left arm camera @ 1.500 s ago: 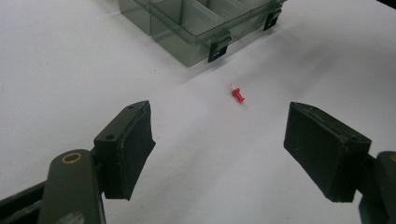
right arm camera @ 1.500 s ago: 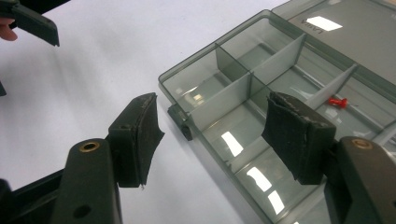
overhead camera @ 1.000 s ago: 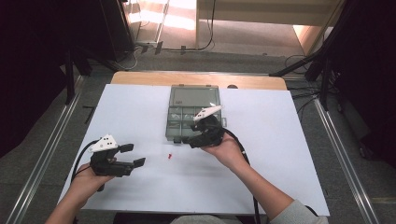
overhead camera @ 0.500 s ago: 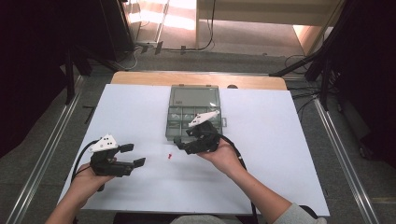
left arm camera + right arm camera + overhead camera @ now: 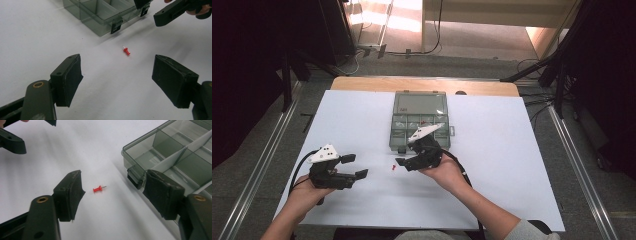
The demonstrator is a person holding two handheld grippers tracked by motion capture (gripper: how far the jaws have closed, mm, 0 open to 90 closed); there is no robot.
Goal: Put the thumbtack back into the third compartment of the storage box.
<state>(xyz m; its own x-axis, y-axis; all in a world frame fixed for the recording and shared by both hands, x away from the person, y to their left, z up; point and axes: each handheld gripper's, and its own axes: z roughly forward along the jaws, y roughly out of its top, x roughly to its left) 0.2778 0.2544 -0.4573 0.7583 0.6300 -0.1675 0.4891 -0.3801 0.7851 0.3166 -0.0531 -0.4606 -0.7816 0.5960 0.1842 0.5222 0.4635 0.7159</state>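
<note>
Leftward from the organizer box (image 5: 419,126) went my right gripper (image 5: 113,193), jaws just spread wider, empty, bracketing the red pushpin (image 5: 99,189) to grab; left gripper (image 5: 117,80) waits released.

Glossy red plastic pushpin (image 5: 98,189); translucent plastic box (image 5: 175,155).

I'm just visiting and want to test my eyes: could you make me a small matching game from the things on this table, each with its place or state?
Things:
1. red push pin
2. compartment box
3. right gripper
4. left gripper

States:
A. lid open, at the table's far middle
B. lying on its side on the white table
C. open, held off to the pin's left
D. open, close to the pin

Pairs: 1-B, 2-A, 3-D, 4-C
</note>
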